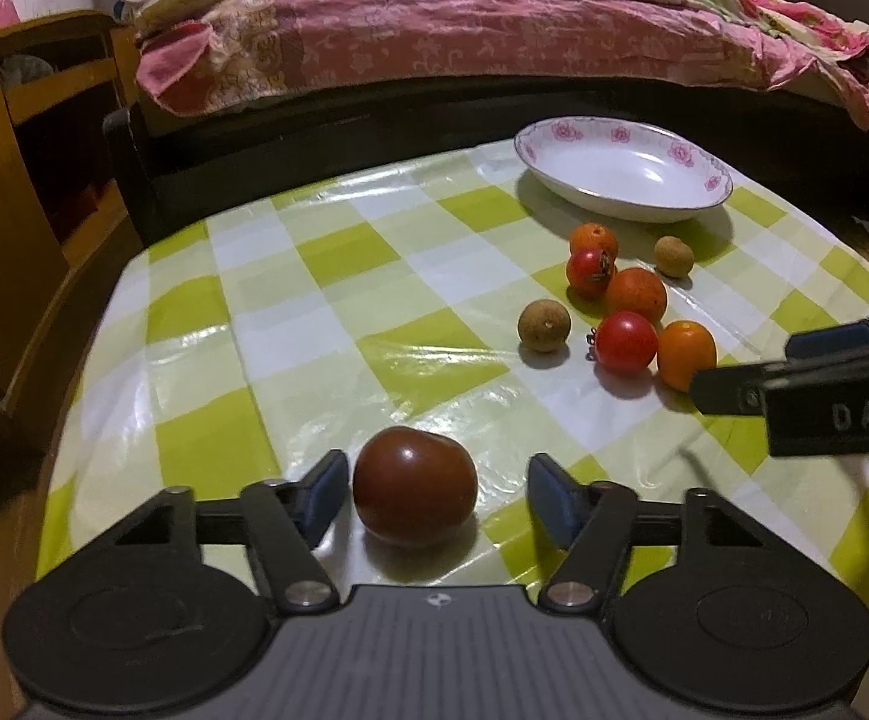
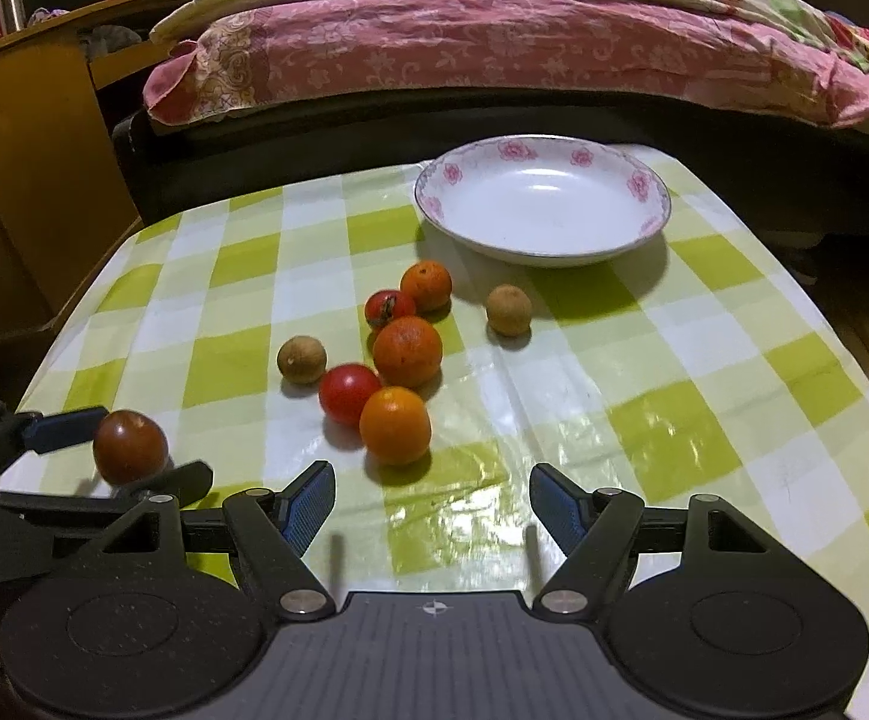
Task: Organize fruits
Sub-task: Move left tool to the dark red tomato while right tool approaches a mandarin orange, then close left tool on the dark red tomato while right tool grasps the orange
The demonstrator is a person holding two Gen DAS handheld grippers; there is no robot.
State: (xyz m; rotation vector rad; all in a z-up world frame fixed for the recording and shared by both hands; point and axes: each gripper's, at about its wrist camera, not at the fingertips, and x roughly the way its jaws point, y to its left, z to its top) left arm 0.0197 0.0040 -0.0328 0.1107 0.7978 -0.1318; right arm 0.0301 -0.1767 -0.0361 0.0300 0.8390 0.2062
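Dark-red tomato is seen on the checked tablecloth, between the left gripper fingers; a gap shows on the right side, so nothing is clamped. Right gripper is spread wide, empty, near an orange fruit. White dish is set behind.

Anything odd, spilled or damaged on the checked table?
Nothing spilled or broken. The white floral-rimmed dish sits upright with nothing in it, all the fruit loose on the green-checked tablecloth. One dark brownish-red tomato lies apart from the cluster, between the left gripper's fingers.
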